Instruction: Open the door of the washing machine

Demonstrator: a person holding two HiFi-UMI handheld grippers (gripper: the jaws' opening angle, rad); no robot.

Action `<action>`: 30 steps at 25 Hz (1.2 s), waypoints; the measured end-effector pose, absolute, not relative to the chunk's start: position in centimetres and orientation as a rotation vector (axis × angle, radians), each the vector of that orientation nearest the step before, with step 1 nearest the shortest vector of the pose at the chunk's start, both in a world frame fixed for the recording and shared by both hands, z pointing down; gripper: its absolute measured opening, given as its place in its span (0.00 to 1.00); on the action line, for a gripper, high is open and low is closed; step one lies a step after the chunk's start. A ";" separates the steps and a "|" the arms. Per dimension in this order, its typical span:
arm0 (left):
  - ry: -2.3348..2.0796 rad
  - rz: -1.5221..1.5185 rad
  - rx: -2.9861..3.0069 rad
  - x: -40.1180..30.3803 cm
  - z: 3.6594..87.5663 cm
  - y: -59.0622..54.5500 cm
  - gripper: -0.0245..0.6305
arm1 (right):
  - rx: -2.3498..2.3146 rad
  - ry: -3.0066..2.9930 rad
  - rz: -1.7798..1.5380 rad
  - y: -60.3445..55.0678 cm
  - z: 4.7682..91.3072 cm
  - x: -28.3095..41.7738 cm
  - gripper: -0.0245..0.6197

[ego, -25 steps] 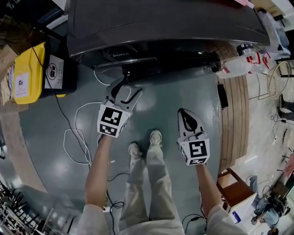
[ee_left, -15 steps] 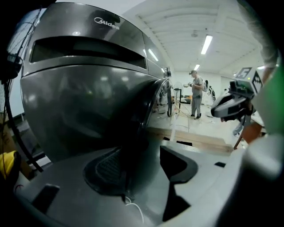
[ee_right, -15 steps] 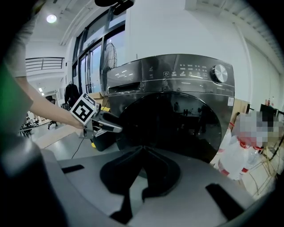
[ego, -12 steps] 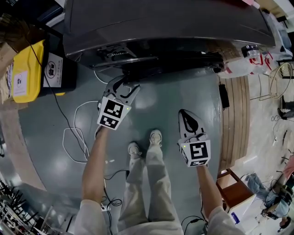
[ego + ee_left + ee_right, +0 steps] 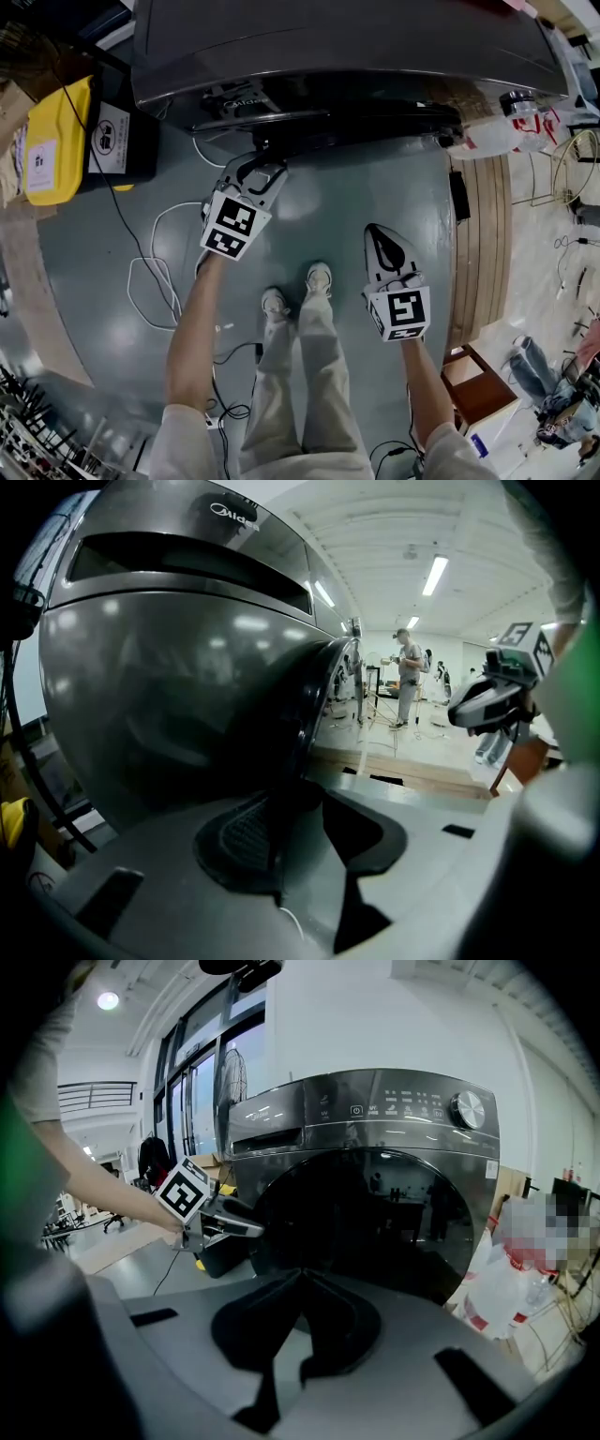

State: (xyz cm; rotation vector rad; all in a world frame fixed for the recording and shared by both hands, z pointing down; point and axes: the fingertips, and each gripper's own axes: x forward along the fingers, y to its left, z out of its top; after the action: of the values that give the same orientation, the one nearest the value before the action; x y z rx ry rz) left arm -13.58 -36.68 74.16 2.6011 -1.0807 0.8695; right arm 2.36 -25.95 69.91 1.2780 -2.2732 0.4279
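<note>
Our left tongs [image 5: 305, 803] have just been closing and now stand about half shut, with the left-hand rim of the door [image 5: 187, 686] running down between the two tips. Whether the pads already press on that rim we cannot tell, since rim and tips merge into one dark shape. Our right tongs [image 5: 300, 1279] are pressed together on nothing and hang well back from the machine, above the grey floor [image 5: 356, 187]. The door sits low on the front of the washing machine [image 5: 394, 1101], below the control strip and its round knob [image 5: 466, 1108], and it looks shut flush against the casing. It is a large round port of dark, glossy glass that bulges outward and mirrors the ceiling lights, set in a dark ring. We judge it stiff and fairly heavy, swinging on hinges at the far side and held by a latch, so it should need a firm, steady pull rather than a tug. The domed glass would be slippery and gives the tongs nothing to bite on. The place to take hold is the rim edge where the left tongs now sit, opposite the hinges. A yellow container [image 5: 56, 141] stands on the floor to the left of the machine.
</note>
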 end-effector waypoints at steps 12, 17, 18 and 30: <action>-1.066 0.870 2.619 -13.2 74.4 -34.3 0.25 | 1.288 -2.273 0.435 -24.9 70.0 2.2 0.04; -1.072 0.864 2.618 -12.3 74.4 -31.8 0.23 | 1.303 -2.272 0.434 -24.3 69.6 2.1 0.04; -1.066 0.862 2.617 -12.1 74.4 -31.2 0.23 | 1.306 -2.273 0.433 -24.2 69.4 2.1 0.04; -1.046 0.844 2.601 -10.6 74.6 -26.6 0.20 | 1.383 -2.250 0.415 -20.8 68.1 1.4 0.04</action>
State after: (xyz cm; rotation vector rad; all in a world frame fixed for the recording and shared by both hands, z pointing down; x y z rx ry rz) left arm -10.64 -26.65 74.59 2.6007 -1.0457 0.8440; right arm 1.40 -20.76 68.14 1.3828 -2.2496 0.4149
